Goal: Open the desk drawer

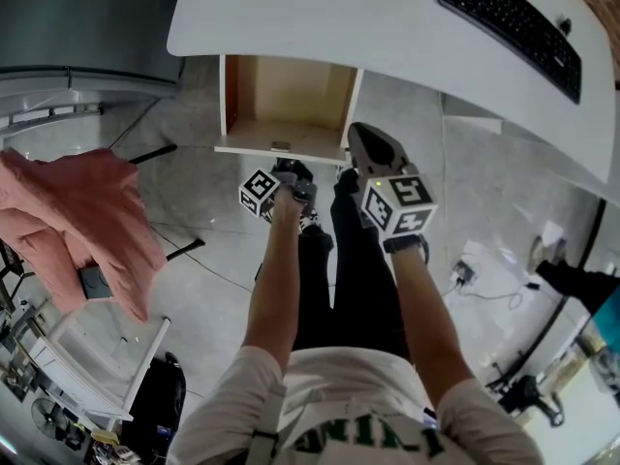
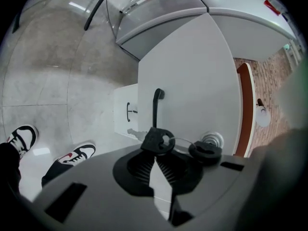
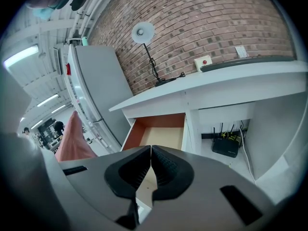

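The desk drawer (image 1: 286, 95) stands pulled out under the white desk (image 1: 339, 17), its wooden inside bare; it also shows in the right gripper view (image 3: 159, 134). My left gripper (image 1: 291, 170) hovers just in front of the drawer's white front. Its jaws (image 2: 154, 155) are shut on the black head of a key (image 2: 156, 141). A ring links this key to a second black key (image 2: 206, 150). Close behind are the round lock (image 2: 211, 139) and a black handle (image 2: 156, 105). My right gripper (image 1: 356, 132) (image 3: 150, 150) is shut and holds nothing, beside the drawer's right corner.
A black keyboard (image 1: 509, 22) lies on the desk. A pink garment (image 1: 82, 221) hangs over a chair at the left. A router (image 3: 226, 143) with cables sits under the desk, a lamp (image 3: 143, 32) by the brick wall. The person's shoes (image 2: 21, 136) rest on the floor.
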`<action>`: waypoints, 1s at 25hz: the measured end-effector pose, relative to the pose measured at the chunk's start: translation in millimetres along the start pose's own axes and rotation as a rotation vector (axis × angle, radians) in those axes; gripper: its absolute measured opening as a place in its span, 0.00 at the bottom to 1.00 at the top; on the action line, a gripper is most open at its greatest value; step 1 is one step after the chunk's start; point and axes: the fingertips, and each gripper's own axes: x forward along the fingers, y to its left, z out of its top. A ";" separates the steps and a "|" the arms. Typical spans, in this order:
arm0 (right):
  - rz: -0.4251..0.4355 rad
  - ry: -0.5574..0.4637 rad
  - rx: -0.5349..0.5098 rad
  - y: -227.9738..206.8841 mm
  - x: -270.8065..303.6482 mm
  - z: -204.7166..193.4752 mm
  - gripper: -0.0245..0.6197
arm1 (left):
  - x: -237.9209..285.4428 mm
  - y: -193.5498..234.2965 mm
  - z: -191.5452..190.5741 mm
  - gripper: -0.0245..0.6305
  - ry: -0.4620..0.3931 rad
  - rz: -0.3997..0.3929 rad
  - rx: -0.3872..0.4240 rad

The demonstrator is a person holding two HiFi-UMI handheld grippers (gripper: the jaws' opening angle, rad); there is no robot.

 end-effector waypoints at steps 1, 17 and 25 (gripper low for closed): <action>0.000 0.001 0.002 -1.2 0.3 -0.4 0.04 | 0.5 -0.2 0.0 0.05 0.002 -0.003 0.002; -0.016 0.018 0.037 1.0 -14.9 11.9 0.04 | -32.4 13.6 -10.9 0.23 0.108 0.174 0.154; -0.040 0.007 0.066 12.0 -32.7 35.4 0.05 | -88.2 -25.5 0.6 0.23 0.213 0.271 0.415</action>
